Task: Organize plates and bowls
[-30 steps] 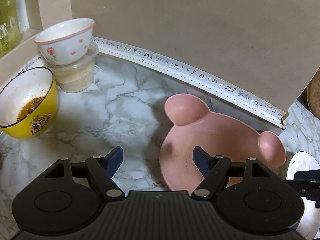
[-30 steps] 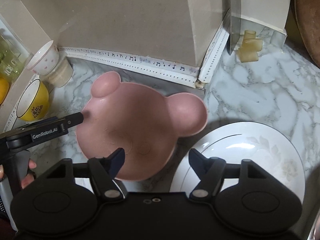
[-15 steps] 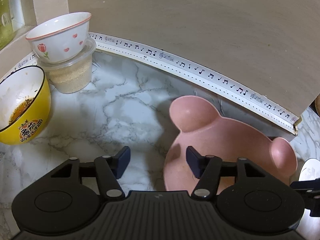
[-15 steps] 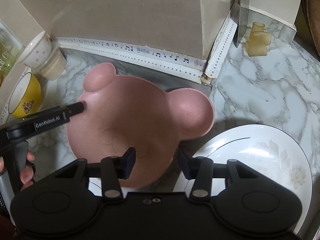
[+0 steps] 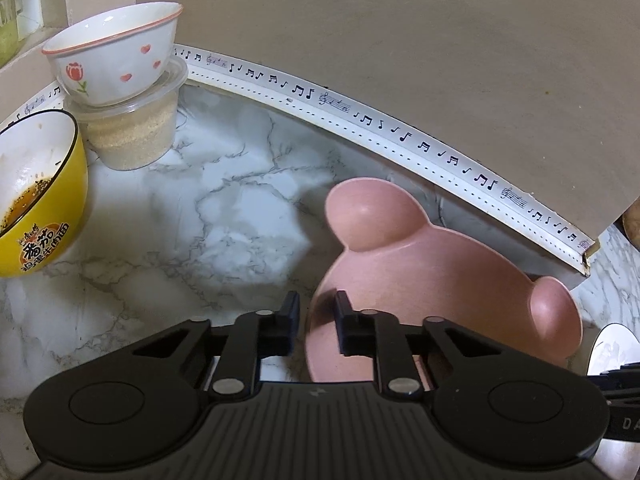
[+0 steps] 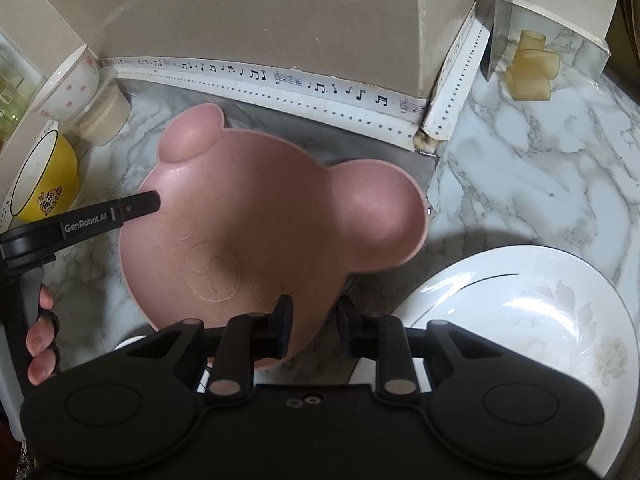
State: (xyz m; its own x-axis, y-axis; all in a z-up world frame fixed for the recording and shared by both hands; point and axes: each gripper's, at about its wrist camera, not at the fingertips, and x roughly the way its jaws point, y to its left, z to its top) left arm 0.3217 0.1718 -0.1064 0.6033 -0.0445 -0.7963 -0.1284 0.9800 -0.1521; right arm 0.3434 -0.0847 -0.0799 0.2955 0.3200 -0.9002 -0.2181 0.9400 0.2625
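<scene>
A pink bear-shaped bowl sits on the marble counter below the wall. My left gripper is closing on its left rim, one finger inside and one outside, and the pads look pressed on it. One of its fingers shows over that rim in the right wrist view. My right gripper is closing astride the bowl's near right rim, with a small gap still showing beside the outer finger. A white flowered plate lies just right of the bowl.
A dirty yellow bowl stands at the left. Behind it a white heart-patterned bowl rests on a plastic tub. A beige wall with a music-note strip backs the counter. A person's hand holds the left gripper.
Both grippers' jaws have narrowed from wide open to close around the pink bowl's rim. The right gripper has also sunk a little nearer the bowl.
</scene>
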